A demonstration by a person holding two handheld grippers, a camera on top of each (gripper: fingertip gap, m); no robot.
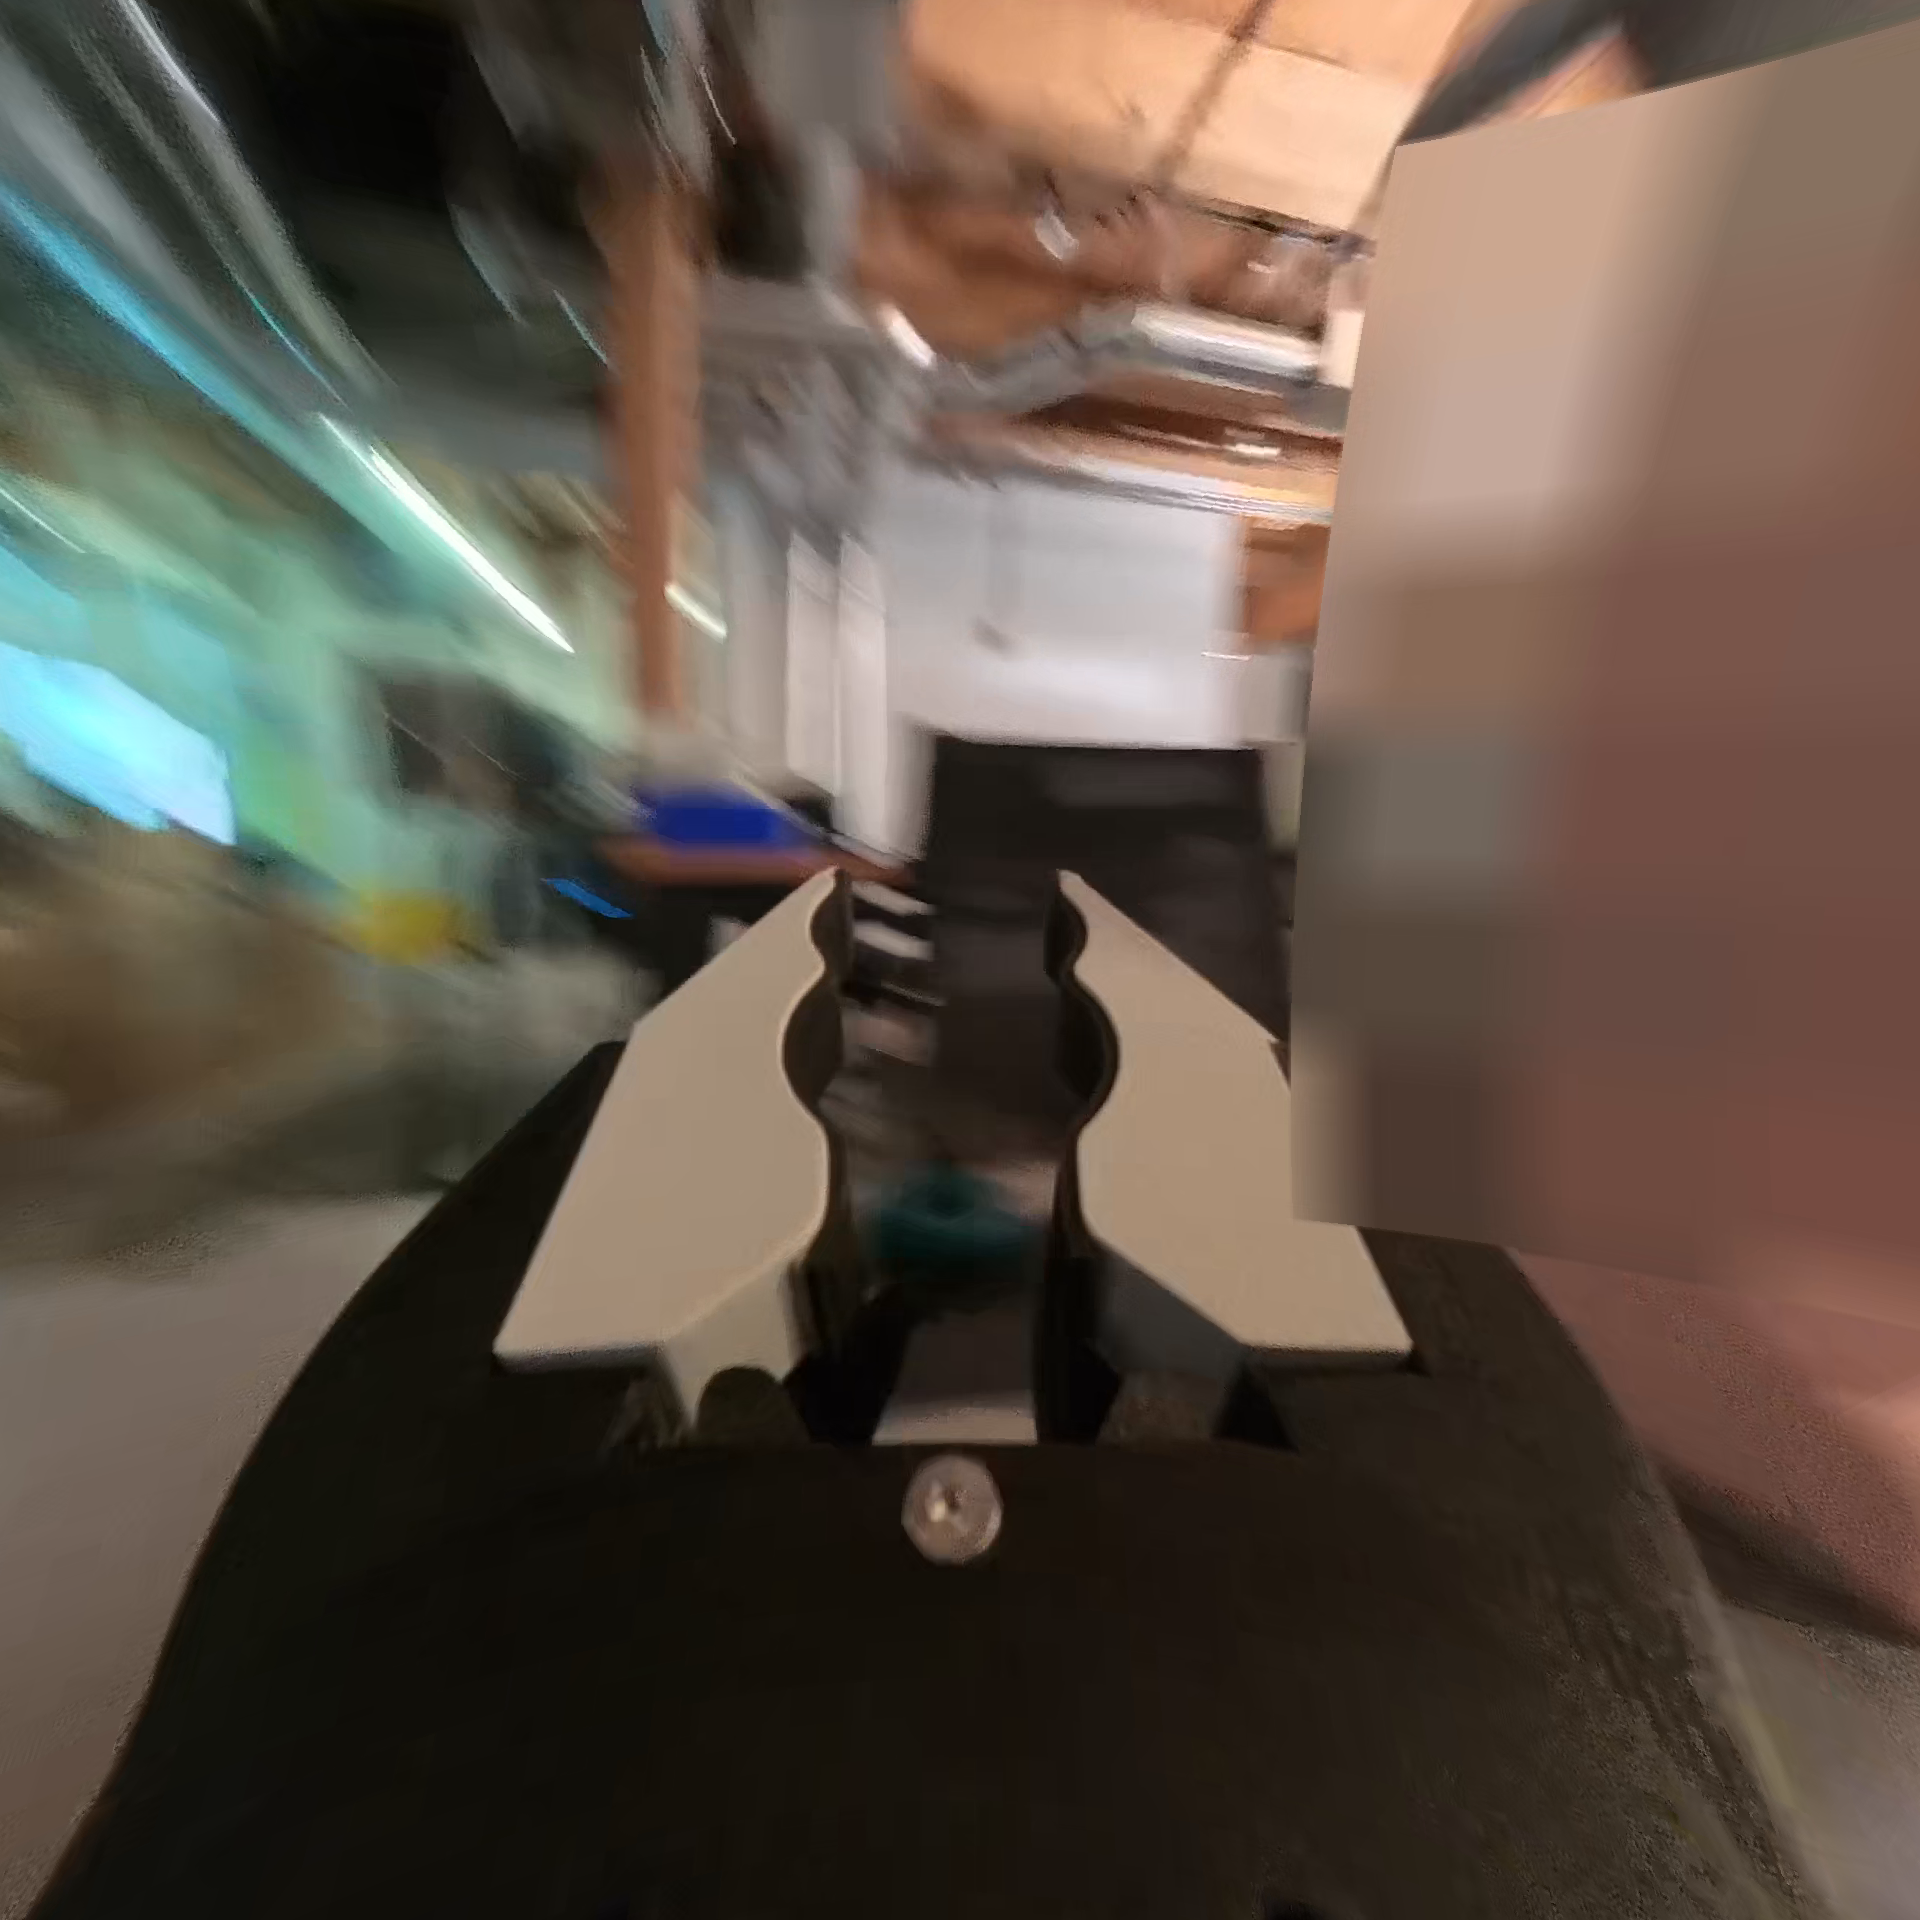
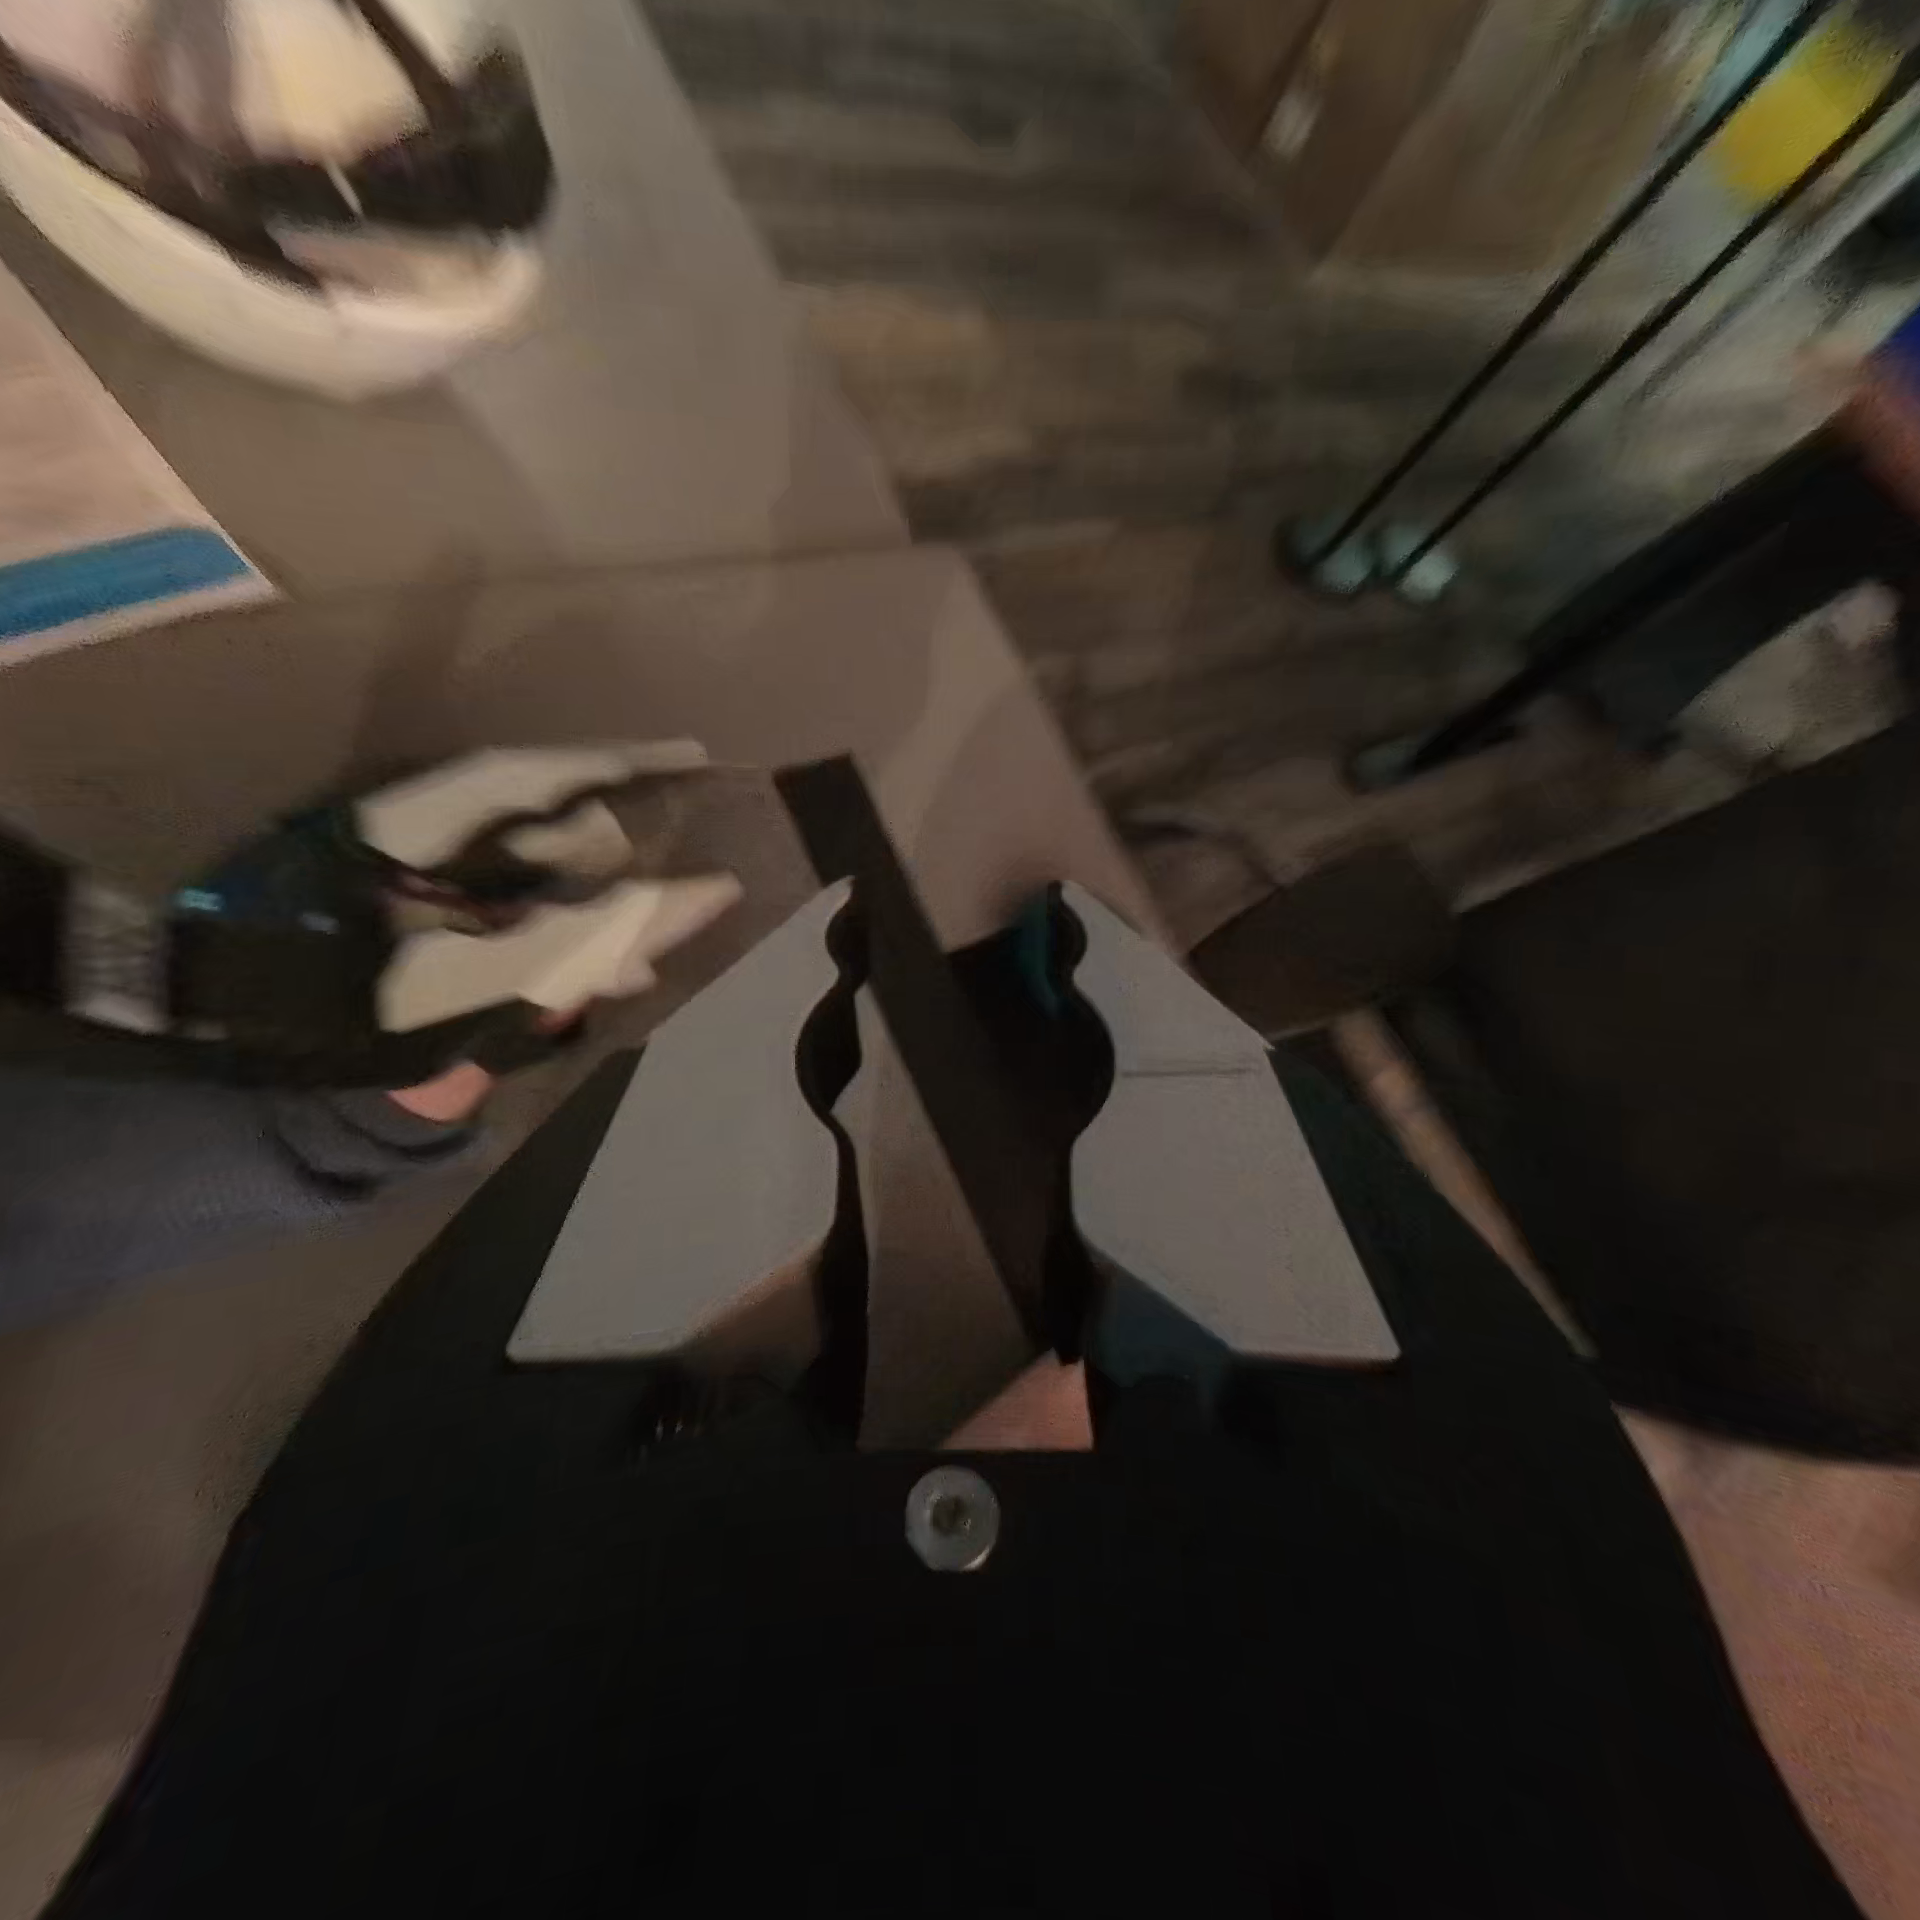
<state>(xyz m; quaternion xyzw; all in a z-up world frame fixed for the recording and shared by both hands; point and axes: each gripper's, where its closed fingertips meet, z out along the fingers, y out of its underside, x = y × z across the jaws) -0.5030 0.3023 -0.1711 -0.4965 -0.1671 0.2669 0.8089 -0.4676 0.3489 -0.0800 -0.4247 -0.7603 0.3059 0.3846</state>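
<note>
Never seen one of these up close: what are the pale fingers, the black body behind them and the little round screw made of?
On the left hand-held gripper, the pale fingers look like matte grey-white plastic, with flat even faces and wavy moulded inner edges. The black body seems matte, faintly grainy plastic, possibly printed; blur leaves that open. The screw looks like metal: silvery and glinting.

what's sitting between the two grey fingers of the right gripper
In the right wrist view, a flat black strip runs slantwise through the gap of the right gripper, past its grey fingers. Blur hides whether they touch it.
</note>
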